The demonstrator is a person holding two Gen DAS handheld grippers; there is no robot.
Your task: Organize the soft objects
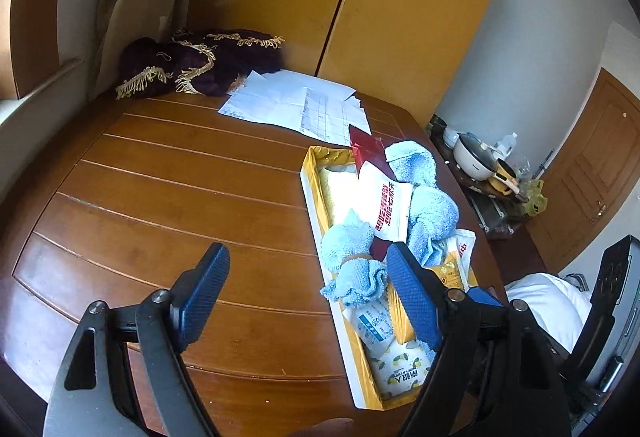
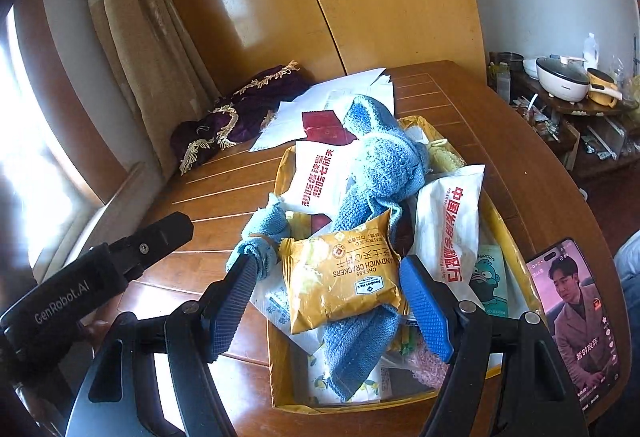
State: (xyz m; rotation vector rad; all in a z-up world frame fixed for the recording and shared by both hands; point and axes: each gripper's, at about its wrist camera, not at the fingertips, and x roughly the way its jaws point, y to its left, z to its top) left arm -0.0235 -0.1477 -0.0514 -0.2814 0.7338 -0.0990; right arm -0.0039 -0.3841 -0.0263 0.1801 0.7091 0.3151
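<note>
A shallow yellow box lies on the wooden table, piled with soft things. In it are a knotted blue towel, a small blue cloth tied with a band, two white packets with red print and a yellow cracker packet. My right gripper is open, its blue fingers standing either side of the cracker packet, apart from it. My left gripper hangs open over bare table left of the box, holding nothing.
Loose papers and a purple fringed cloth lie at the table's far side, before a yellow wardrobe. A phone with a lit screen rests right of the box. A low shelf with a cooker stands beyond the table's right edge.
</note>
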